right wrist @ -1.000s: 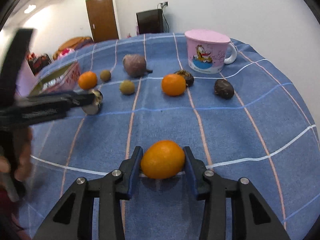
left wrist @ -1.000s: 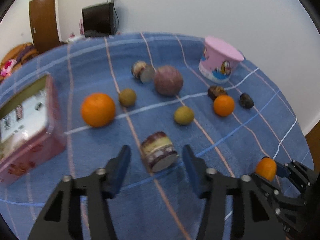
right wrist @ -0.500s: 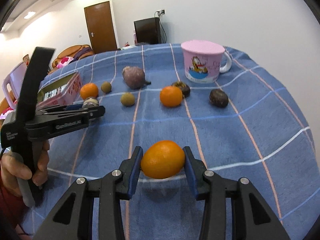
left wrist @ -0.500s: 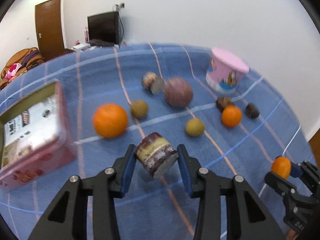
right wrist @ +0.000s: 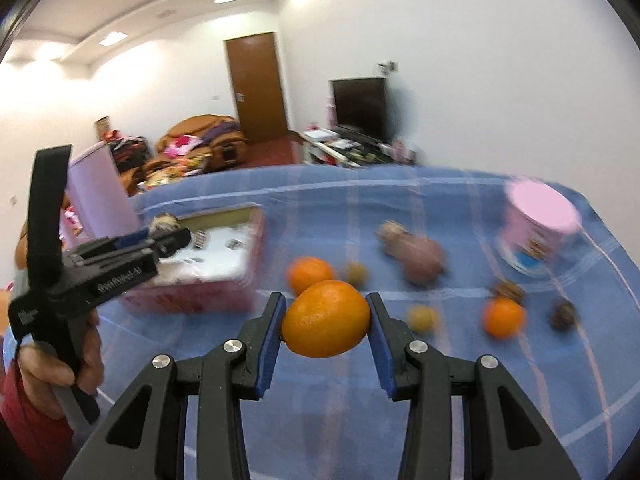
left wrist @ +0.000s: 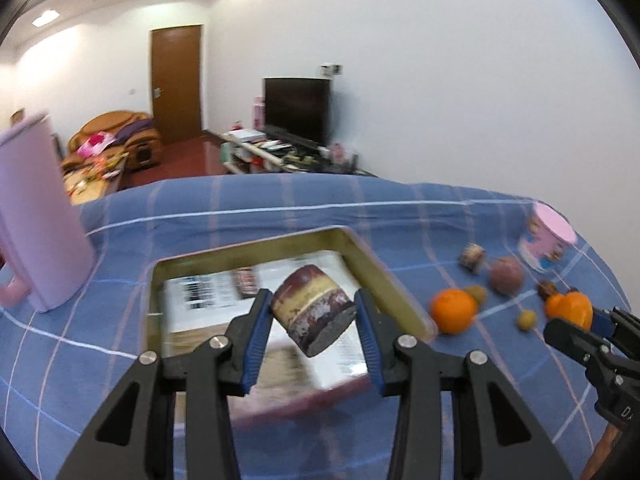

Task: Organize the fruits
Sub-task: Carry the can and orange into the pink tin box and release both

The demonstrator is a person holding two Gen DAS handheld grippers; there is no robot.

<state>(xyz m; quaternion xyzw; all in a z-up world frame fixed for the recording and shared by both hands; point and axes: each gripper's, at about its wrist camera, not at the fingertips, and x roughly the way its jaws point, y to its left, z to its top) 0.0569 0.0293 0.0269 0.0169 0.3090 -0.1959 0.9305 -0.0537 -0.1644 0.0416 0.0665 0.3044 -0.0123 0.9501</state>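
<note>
Two loads: we have one piece of fruit in each gripper, both lifted clear of the blue checked cloth point(left wrist: 360, 200).
Left gripper point(left wrist: 314, 314): clenched on the cut fruit chunk point(left wrist: 314, 308), a stubby cylinder with a dark rind and a pale yellow band; both pads press its sides. It hangs tilted, cut face down and toward us.
Chunk's place: in the left wrist view it sits over the open red tin point(left wrist: 374, 266), above the printed paper lining the bottom, not yet inside.
Right gripper point(right wrist: 326, 322): clamped on the held orange point(right wrist: 326, 324), pads on both flanks, fruit riding above the cloth.
Orange's place: in the right wrist view it is in the air to the right of the tin point(right wrist: 200, 296), well short of its rim.
Step in hand: we judge this the carry, both fruits being brought to the tin together, left ahead of right.
Still on the cloth: a loose orange point(left wrist: 454, 310), a small orange point(right wrist: 503, 317), a purple round fruit point(left wrist: 506, 276), small yellowish fruits and dark ones, all to the right of the tin, near the pink cartoon cup point(left wrist: 546, 240).
Beside the tin: a tall pink jug point(left wrist: 38, 216) stands at its left, close enough to mind.
Next move, left: lower the chunk inside the tin walls before letting go; released from this height it would likely roll or bounce on the paper.
Next move, right: bring the orange over the rim, keeping the two tools from crowding each other above the opening.
Blur: both views smear heavily, so the small fruits we cannot name.
</note>
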